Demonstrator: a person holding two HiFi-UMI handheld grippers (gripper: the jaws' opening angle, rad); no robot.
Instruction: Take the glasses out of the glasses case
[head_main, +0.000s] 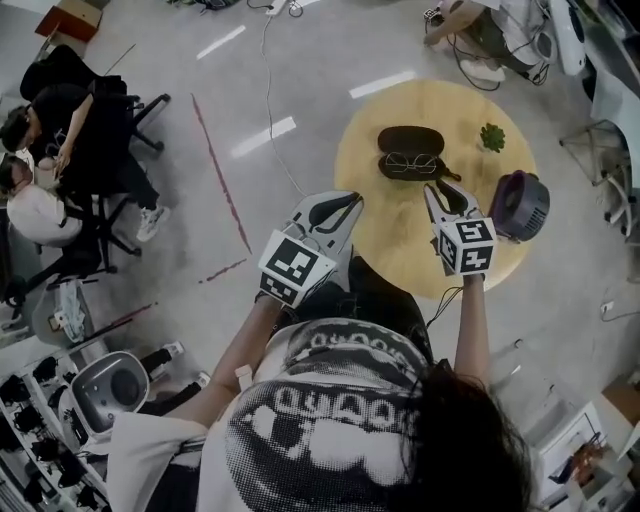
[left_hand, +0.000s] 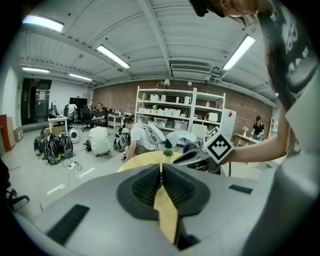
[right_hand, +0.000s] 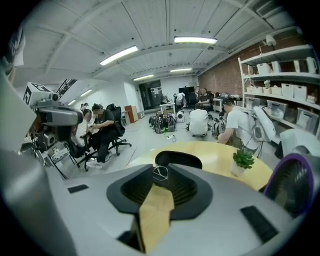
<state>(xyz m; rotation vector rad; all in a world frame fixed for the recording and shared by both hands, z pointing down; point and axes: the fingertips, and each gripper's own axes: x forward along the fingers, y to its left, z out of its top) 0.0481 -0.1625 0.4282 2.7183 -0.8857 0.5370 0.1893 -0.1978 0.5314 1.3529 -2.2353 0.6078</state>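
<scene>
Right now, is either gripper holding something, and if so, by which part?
Nothing is held. The left gripper is shut on nothing. The right gripper is slightly open with nothing gripped. The glasses lie in the open glasses case.

Nothing readable here that we can find, no words or numbers. Closest thing is the black-and-white square markers (head_main: 296, 268) on the left gripper (head_main: 335, 203) and right gripper (head_main: 445, 190), just patterns.
</scene>
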